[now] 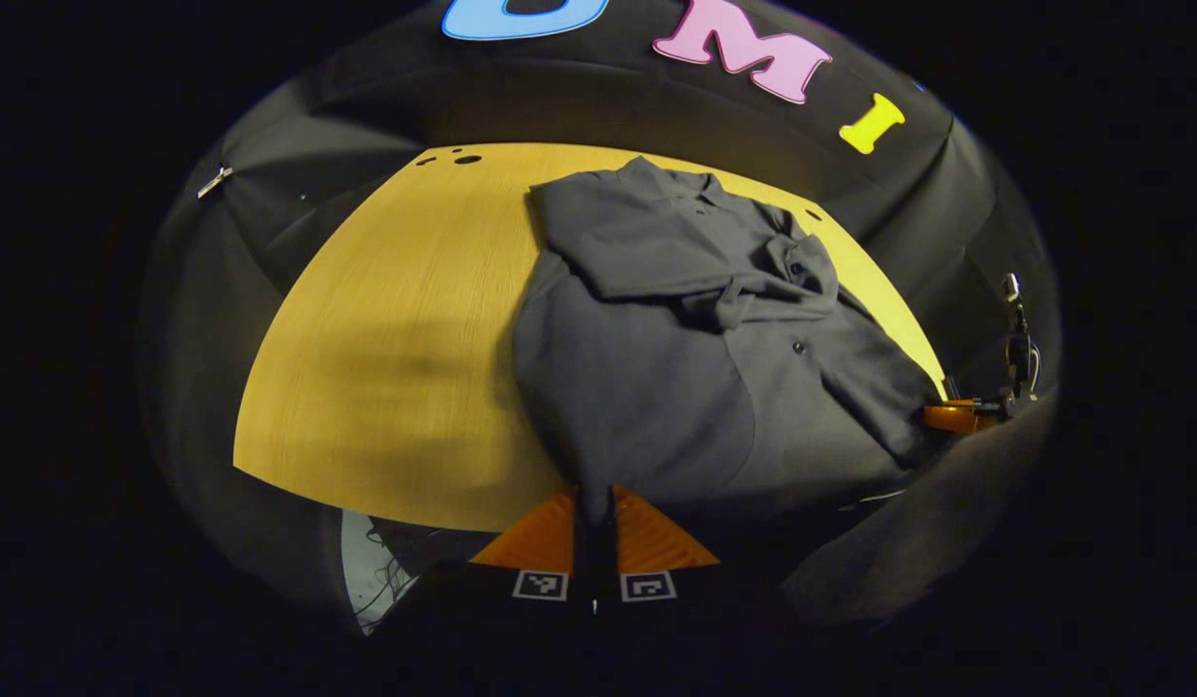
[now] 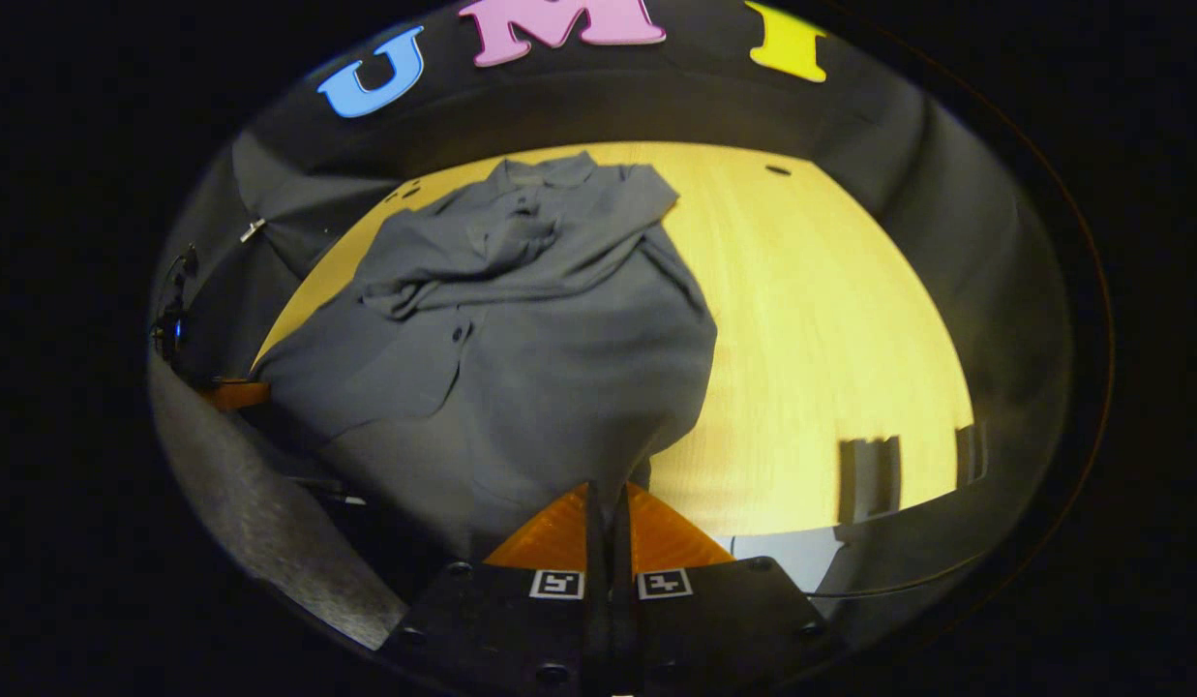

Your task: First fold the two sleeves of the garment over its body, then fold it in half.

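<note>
A: Where is the garment?

B: The grey shirt (image 1: 675,358) lies on the yellow wooden tabletop (image 1: 395,329). Its collar points toward the far edge by the black booth wall, and its hem reaches the near edge. Both sleeves are folded in across the chest, bunched in a crumpled heap around the button placket.

A: And the left claw (image 1: 595,528)?

B: In the left gripper view it sits at the near edge of the tabletop, its fingers clenched together with a pinch of the shirt's hem between them. The cloth rises in a small peak into the grip.

A: The right one?

B: In the right gripper view the right claw (image 2: 609,523) is clamped the same way on the hem (image 2: 559,465) at the shirt's other near corner, fabric drawn down between the two fingers.

A: Do the two see each other?

B: Each view catches the other claw's tip, at the shirt's far corner, low against the tabletop edge: (image 1: 956,417) and (image 2: 235,393).
</note>
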Tool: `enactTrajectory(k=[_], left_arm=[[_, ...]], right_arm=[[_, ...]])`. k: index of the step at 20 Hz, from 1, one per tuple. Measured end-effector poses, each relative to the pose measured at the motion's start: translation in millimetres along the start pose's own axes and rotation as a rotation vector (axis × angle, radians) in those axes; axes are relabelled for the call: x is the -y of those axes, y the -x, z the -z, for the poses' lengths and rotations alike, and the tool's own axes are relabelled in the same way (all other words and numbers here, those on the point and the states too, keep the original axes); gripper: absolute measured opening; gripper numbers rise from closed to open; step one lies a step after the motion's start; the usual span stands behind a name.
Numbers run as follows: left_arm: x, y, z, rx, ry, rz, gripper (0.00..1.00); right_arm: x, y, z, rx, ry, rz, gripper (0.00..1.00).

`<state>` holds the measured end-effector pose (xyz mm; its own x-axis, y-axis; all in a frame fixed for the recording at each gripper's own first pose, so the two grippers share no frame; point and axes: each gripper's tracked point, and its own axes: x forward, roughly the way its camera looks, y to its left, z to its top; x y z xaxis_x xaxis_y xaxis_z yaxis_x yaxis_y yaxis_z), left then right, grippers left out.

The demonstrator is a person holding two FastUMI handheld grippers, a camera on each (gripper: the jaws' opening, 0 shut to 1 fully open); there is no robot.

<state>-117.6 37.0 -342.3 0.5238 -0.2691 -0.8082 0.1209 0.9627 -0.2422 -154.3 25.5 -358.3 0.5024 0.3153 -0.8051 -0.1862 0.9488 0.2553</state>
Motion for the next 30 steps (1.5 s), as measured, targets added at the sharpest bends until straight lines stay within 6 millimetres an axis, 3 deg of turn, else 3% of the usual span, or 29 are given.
enactTrajectory(k=[4,7,12,16,22,30], left_arm=[[-5.0,6.2,-70.7,0.141,0.059,0.004,0.06],[-6.1,4.5,-112.0,0.216,0.046,0.009,0.06],[-2.2,-12.6,-170.8,0.294,0.002,0.022,0.05],[-2.3,-28.4,-212.4,0.339,-0.012,0.023,0.06],[-5.8,-58.1,-259.5,0.382,-0.018,0.021,0.06],[-14.0,-99.6,-303.1,0.409,0.003,0.0,0.05]], right_arm=[[0.5,9.5,-70.6,0.149,0.002,0.001,0.06],[2.3,7.3,-116.8,0.235,-0.016,-0.005,0.06],[4.9,-8.9,-173.3,0.319,0.009,0.001,0.05],[5.3,-24.5,-206.9,0.359,0.023,0.005,0.05],[21.8,-53.1,-236.0,0.39,-0.029,0.041,0.05],[38.2,-102.9,-272.1,0.39,-0.014,0.066,0.05]])
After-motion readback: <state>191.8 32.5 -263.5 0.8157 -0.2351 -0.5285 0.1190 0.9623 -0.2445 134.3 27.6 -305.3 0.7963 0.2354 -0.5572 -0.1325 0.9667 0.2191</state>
